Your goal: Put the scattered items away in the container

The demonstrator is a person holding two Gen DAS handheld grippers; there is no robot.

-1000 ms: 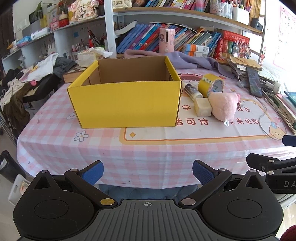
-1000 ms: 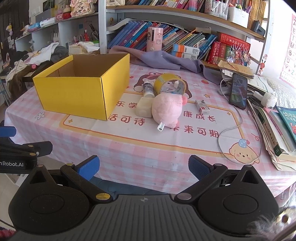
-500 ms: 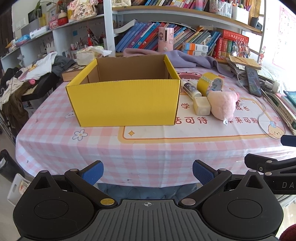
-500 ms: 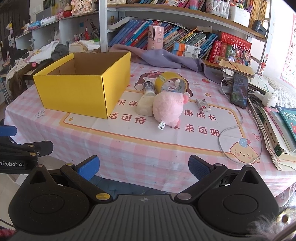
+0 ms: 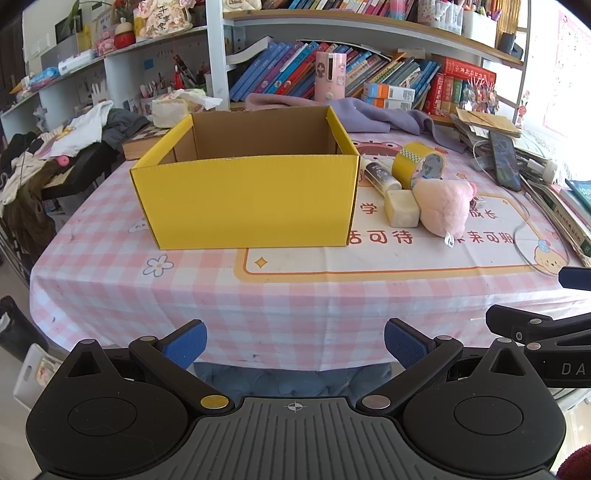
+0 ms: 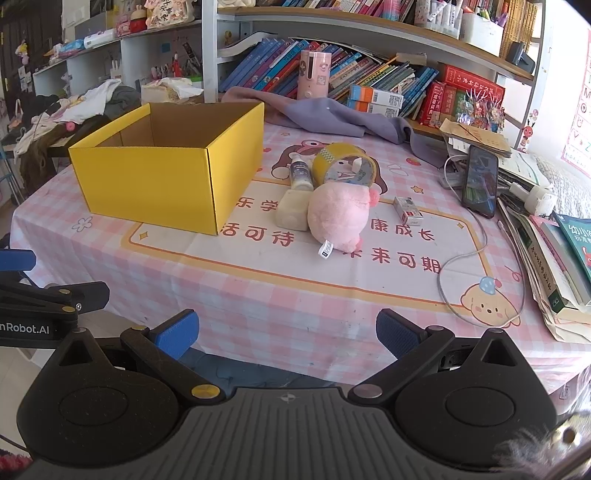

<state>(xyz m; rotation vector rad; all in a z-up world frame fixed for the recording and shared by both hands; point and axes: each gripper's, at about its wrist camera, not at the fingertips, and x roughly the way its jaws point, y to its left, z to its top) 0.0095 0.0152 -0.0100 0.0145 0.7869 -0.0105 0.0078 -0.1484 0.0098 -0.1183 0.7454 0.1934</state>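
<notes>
Both views sit slightly farther back than before. Left wrist view: left gripper [image 5: 295,341], fingers apart and empty, faces the yellow box [image 5: 247,201] on the table [image 5: 295,295]. Right wrist view: right gripper [image 6: 287,334], fingers apart, faces the pink plush toy [image 6: 340,214], tape roll [image 6: 343,166], bottle [image 6: 300,173] and white block [image 6: 293,214] beside the box.

Bright daylight enters from the right, blowing out the right edge in both views. The yellow box [image 5: 245,205] casts a soft shadow. Focus is sharp; fisheye curvature bends the shelves [image 6: 369,29], corners vignetted black.
</notes>
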